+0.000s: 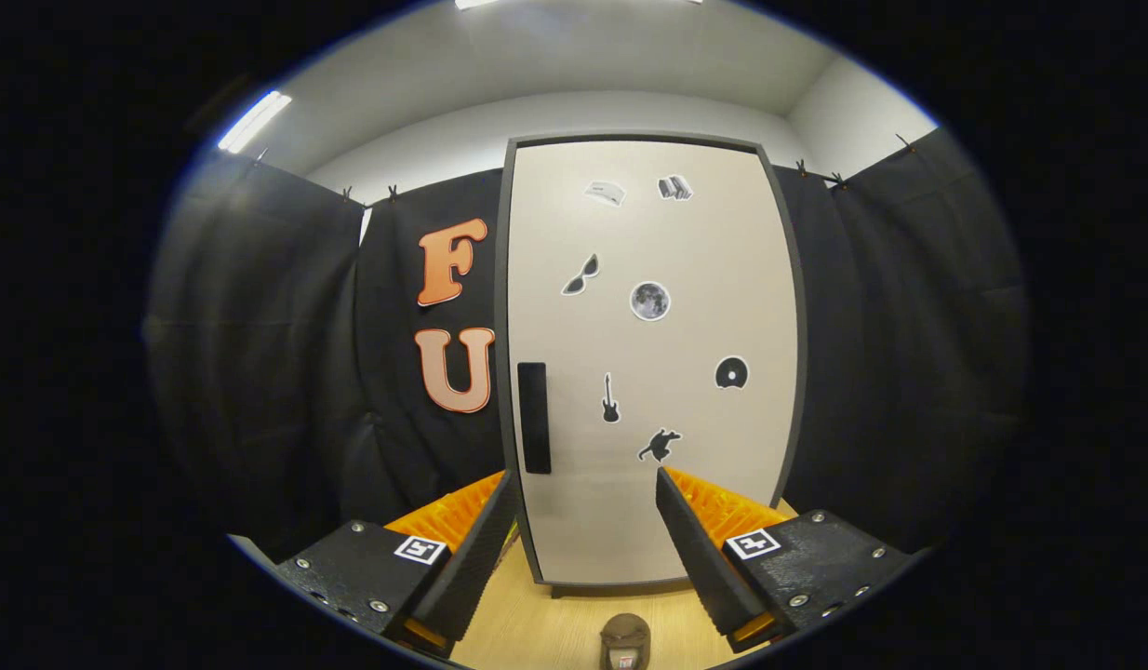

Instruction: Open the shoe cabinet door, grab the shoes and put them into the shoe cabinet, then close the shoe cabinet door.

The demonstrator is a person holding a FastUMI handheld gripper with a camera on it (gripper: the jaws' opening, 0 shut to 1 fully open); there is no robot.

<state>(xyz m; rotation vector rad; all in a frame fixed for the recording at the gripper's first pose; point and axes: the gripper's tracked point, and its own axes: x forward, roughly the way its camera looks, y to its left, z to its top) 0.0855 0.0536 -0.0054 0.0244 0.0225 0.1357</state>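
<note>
The shoe cabinet [648, 363] stands upright just beyond the gripper [583, 521], its pale door [695, 484] shut and its dark handle [533, 417] just above the left finger [472, 549]. The fingers are spread wide with nothing between them but the door's lower part and the wooden floor [537, 623]. A small dark object [625, 642] lies below the fingers, cut off and hard to identify.
</note>
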